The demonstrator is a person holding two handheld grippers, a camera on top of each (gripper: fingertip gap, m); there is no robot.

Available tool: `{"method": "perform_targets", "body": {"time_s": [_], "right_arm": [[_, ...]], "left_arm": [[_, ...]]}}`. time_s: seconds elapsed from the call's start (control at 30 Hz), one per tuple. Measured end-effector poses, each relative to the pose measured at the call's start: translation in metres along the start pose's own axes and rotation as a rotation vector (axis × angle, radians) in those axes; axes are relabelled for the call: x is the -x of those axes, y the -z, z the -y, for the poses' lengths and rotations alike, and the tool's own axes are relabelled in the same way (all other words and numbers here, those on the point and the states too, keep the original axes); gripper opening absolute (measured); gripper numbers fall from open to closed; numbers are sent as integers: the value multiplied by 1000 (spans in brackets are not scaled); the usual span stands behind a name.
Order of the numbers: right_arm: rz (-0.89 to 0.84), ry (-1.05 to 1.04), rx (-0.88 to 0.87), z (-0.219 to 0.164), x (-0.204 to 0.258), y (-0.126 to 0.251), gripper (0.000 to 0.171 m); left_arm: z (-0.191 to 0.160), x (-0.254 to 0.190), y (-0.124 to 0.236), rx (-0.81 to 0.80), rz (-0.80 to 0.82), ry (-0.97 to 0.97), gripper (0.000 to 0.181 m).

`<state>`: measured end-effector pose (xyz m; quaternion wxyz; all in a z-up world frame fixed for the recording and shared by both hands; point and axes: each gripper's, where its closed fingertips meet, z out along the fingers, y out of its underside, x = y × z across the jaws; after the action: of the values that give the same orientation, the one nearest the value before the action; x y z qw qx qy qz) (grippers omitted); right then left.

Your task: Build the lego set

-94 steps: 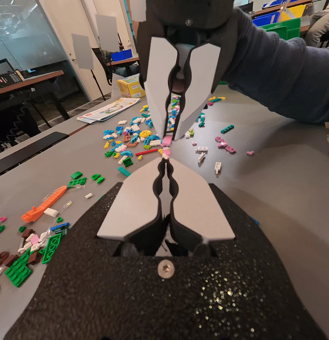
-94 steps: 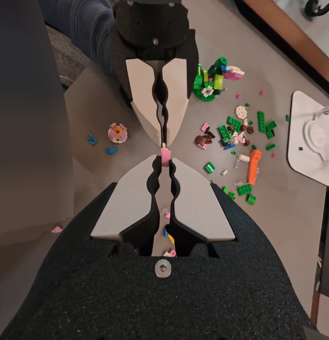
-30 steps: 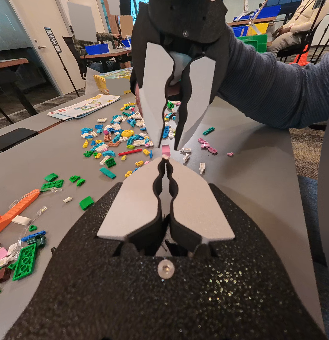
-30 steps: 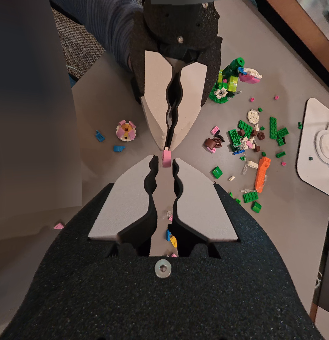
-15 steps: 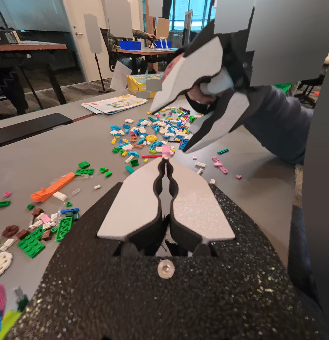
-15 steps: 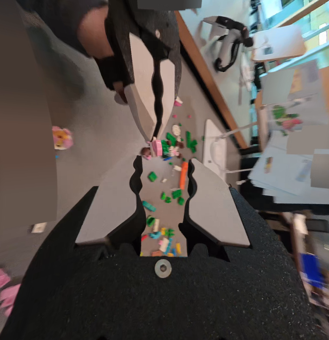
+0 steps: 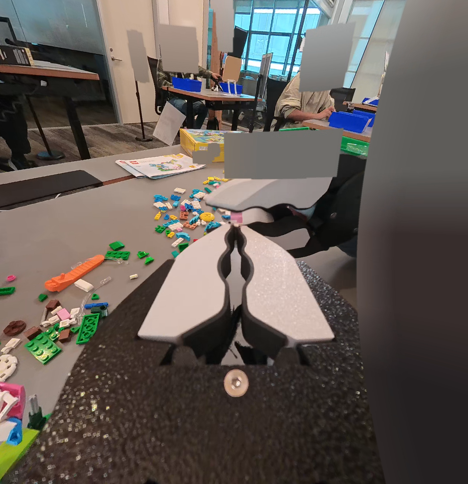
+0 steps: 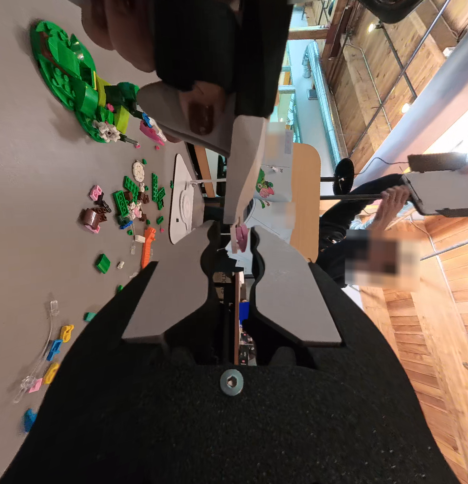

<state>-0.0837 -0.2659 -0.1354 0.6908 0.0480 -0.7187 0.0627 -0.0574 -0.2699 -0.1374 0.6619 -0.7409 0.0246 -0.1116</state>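
Left gripper (image 7: 235,227): jaws pinched down to a sliver, nipping a tiny white piece (image 7: 236,224) right at the tips, with a pink brick (image 7: 237,216) sitting on top of it.
Right gripper (image 8: 231,231): jaws standing apart with a clear gap, and the pink brick (image 8: 240,237) hangs in that gap; whether either finger touches it, can't tell.
Right gripper from the left wrist view (image 7: 254,207): turned on its side, upper finger a flat grey wedge just over the pink brick, lower finger just behind it.
Left gripper from the right wrist view (image 8: 234,222): comes in from above, its pale fingers narrowing to the pink brick; a hand (image 8: 199,104) wraps the black body behind it.
Where the piece is: held up in the air above the grey worktop (image 7: 70,222), between the two sets of tips.
Near pile: an orange brick separator (image 7: 74,273) lies among green plates (image 7: 43,347), brown bits and white bits on the left.
Far pile: a scatter of blue, white and yellow pieces (image 7: 183,209) lies beyond the tips.
Built model: a green round base with foliage and a pink flower (image 8: 78,81) stands on the worktop, well apart from the grippers.
Back edge: instruction booklets (image 7: 162,165) and a yellow box (image 7: 199,142) lie beyond the far pile.
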Motion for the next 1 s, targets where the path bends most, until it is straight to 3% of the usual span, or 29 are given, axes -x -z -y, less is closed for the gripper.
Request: {"method": "perform_targets", "body": {"time_s": [0.13, 0.53, 0.83, 1.0], "right_arm": [[-5, -13, 29, -1, -3, 0, 10], [-102, 11, 68, -1, -14, 2, 9], [-240, 119, 117, -1, -25, 2, 11], [-209, 80, 127, -3, -21, 0, 10]], "left_arm": [[2, -1, 0, -14, -2, 17, 1], [11, -3, 2, -81, 4, 38, 1], [17, -1, 3, -200, -42, 207, 1], [15, 2, 2, -211, -53, 252, 1]]}}
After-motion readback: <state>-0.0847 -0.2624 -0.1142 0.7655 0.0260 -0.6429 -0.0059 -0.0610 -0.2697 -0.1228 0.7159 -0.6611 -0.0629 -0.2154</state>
